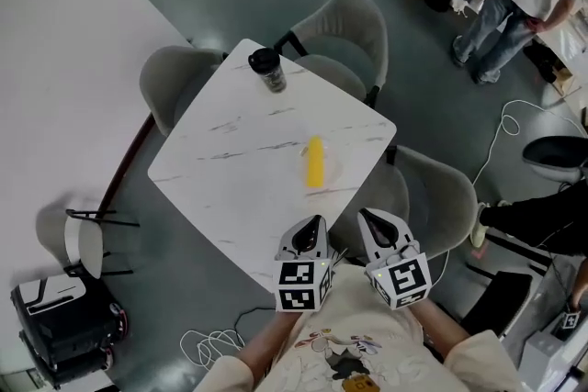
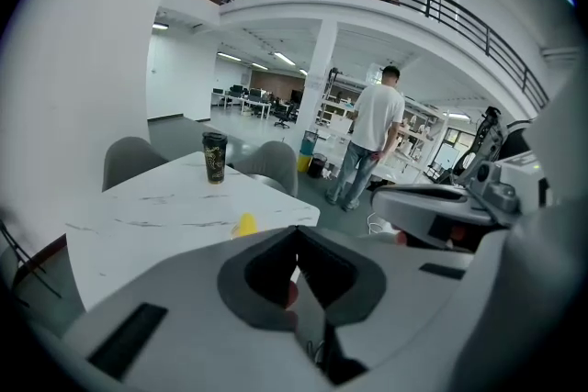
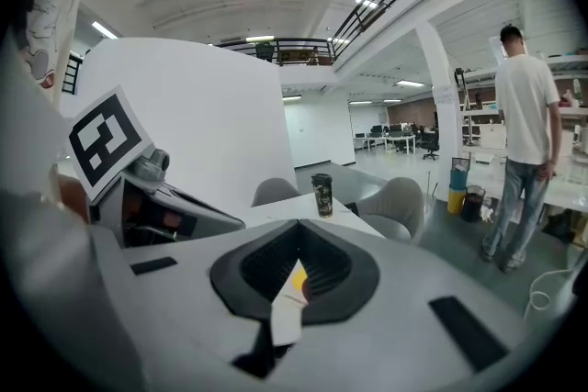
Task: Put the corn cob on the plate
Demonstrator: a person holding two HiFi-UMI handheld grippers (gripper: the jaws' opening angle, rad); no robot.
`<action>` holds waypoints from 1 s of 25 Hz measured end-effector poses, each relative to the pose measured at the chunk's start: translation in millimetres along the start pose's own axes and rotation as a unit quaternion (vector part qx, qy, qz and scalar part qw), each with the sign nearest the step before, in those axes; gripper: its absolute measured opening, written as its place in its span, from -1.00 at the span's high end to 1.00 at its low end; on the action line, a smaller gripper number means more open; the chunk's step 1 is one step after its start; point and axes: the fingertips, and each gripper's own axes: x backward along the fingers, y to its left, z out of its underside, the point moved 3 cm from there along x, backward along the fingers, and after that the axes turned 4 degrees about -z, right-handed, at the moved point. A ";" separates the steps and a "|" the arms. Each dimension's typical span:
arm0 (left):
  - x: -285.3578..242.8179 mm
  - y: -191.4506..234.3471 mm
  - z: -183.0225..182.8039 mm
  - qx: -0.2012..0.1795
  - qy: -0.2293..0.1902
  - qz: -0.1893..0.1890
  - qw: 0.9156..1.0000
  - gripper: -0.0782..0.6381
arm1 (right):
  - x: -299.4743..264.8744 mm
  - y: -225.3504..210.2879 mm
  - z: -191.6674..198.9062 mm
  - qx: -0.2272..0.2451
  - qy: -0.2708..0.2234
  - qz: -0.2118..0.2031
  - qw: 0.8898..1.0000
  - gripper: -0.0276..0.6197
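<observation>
corn cob (image 1: 314, 162) is lying flat on the tabletop (image 1: 230, 161), toward the side nearest the person. i'm not making out a plate for certain; a clear one may be sitting right under the cob. left tongs (image 1: 317, 222) and right tongs (image 1: 366, 216) are hovering side by side off the near corner, both pinched closed, carrying nothing, well apart from the cob. risks i'm seeing: tongs coming in closed or off-centre are likely nudging the round cob into a roll toward the tabletop edge, and misjudging a barely visible plate is risking setting the cob down beside it.
</observation>
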 end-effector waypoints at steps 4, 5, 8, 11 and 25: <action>19.4 -7.4 -3.4 -0.004 -0.020 0.007 1.000 0.76 | 18.7 8.2 -7.2 -0.005 -0.009 0.001 1.000 0.91; 22.7 -9.7 -4.2 -0.005 -0.024 0.009 1.000 0.76 | 23.0 10.1 -8.9 -0.007 -0.011 0.000 1.000 0.91; 32.3 -15.9 -6.1 -0.009 -0.036 0.012 0.999 0.76 | 35.2 18.2 -14.0 -0.004 -0.013 -0.001 1.000 0.91; 39.2 -17.6 -8.8 -0.011 -0.049 0.010 0.999 0.76 | 44.2 30.6 -20.4 0.025 -0.016 -0.004 1.000 0.91; 40.0 -35.0 -12.6 -0.032 -0.060 0.012 0.998 0.76 | 59.7 29.7 -24.0 0.024 -0.041 0.002 0.999 0.91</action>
